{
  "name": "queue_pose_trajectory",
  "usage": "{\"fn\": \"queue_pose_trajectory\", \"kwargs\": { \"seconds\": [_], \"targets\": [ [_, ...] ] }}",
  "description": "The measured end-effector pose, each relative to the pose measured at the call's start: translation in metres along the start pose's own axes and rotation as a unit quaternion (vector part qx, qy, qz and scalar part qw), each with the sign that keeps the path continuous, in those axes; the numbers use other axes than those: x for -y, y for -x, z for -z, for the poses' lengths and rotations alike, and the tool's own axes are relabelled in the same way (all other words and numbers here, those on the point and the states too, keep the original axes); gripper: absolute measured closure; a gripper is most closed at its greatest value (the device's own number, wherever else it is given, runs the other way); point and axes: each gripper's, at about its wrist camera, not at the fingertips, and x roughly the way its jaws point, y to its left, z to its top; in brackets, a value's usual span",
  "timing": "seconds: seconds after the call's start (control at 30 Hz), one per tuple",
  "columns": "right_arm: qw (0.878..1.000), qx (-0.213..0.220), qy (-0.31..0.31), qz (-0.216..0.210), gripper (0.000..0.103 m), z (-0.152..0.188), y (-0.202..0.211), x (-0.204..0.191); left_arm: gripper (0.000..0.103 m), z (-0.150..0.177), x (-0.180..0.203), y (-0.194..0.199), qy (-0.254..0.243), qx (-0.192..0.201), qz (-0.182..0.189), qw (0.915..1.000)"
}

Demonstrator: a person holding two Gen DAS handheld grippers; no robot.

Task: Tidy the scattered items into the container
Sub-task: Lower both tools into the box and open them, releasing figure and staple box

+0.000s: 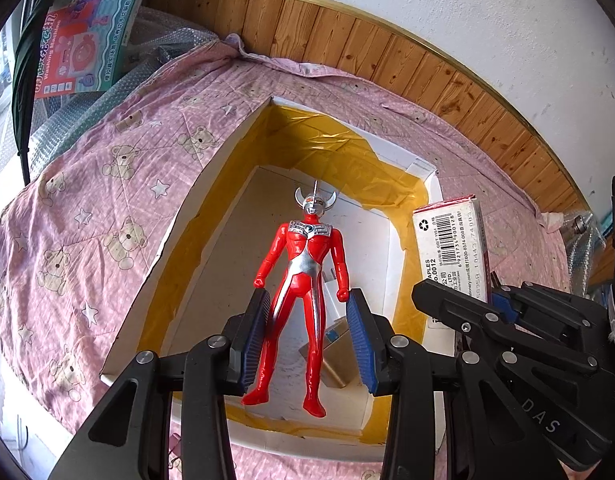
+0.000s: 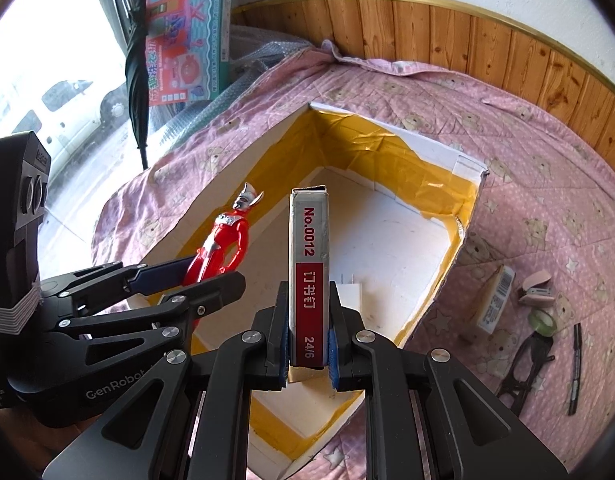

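Observation:
A white cardboard box [image 1: 195, 184] lined with yellow tape lies open on a pink bear-print cloth. A red and silver hero figure [image 1: 303, 280] hangs head-up over the box floor, its legs between the blue pads of my left gripper [image 1: 307, 296]. The jaws are open, with a gap showing at the right pad. My right gripper [image 2: 308, 344] is shut on a grey and red staples box [image 2: 309, 264], upright over the white box [image 2: 459, 240]. In that view the figure [image 2: 223, 240] tilts along the box's left wall. The left wrist view shows the staples box [image 1: 451, 256] at right.
A small brown and white carton [image 1: 335, 348] lies inside the box. On the cloth to the right are a small packet [image 2: 493, 300], a pink stapler [image 2: 537, 288], a tape roll [image 2: 542, 320], black scissors [image 2: 523, 364] and a pen [image 2: 575, 368]. A toy carton [image 2: 183, 40] leans at back left.

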Motion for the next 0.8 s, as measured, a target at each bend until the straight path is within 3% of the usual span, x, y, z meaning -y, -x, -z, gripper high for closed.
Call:
{"fn": "queue_pose_trajectory", "kwargs": {
  "seconds": [0.23,0.4,0.8],
  "targets": [
    [1.000,-0.022,-0.001,-0.001,0.086,-0.015,-0.021,0.009,0.062,-0.014,-0.004,-0.016,-0.001,-0.027,-0.001,0.9996],
    [0.999,-0.029,-0.022,0.004,0.074,-0.020,-0.032,0.021,0.059,-0.024,-0.007,-0.035,0.002,-0.052,-0.022,0.9984],
    [0.997,-0.030,-0.062,-0.035,0.074,0.019,-0.028,0.027,0.057,0.002,-0.017,-0.028,0.025,-0.054,-0.002,0.9982]
  ]
}}
